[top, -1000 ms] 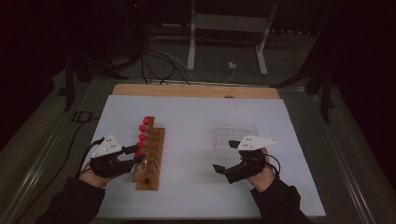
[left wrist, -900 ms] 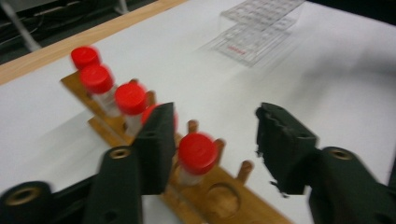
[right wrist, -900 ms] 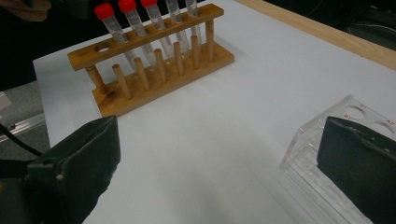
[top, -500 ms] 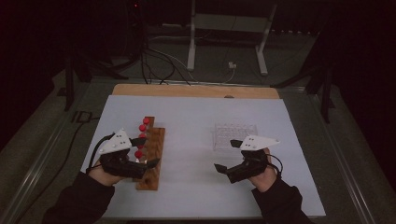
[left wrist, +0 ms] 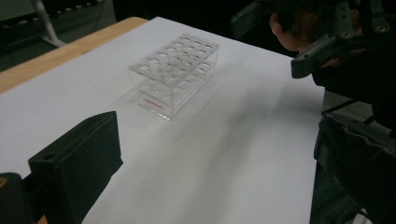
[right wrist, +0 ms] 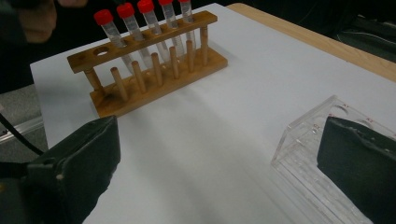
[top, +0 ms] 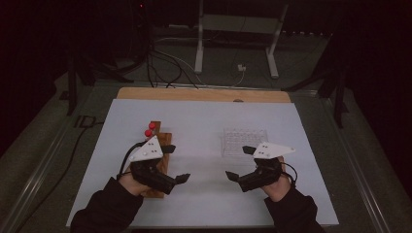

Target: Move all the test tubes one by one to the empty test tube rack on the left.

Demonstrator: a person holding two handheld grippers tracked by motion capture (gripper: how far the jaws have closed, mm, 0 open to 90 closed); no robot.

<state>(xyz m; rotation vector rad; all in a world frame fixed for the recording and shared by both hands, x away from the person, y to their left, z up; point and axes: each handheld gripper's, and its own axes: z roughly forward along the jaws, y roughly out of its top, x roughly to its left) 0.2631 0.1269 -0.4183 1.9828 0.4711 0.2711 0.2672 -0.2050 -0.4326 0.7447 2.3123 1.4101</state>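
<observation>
Your left gripper [top: 179,162], jaws just spread wide and empty, sits centre-left beside the wooden rack [right wrist: 149,65], its tubes [right wrist: 122,31] released; your right gripper [top: 240,162] waits open below the clear rack [top: 244,141].

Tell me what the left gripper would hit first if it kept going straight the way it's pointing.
Probably the clear plastic rack: it lies ahead of the open left gripper across bare white table cover, slightly off centre, so it might just pass beside it.

A: What covers the table?
B: A white sheet [top: 209,116]. A wooden strip [top: 194,94] stays bare along its far edge.
A: And beyond?
B: Dark cables [top: 163,60] on the floor, far left, then a white plug [top: 241,68] beside a pale stand [top: 199,46].
</observation>
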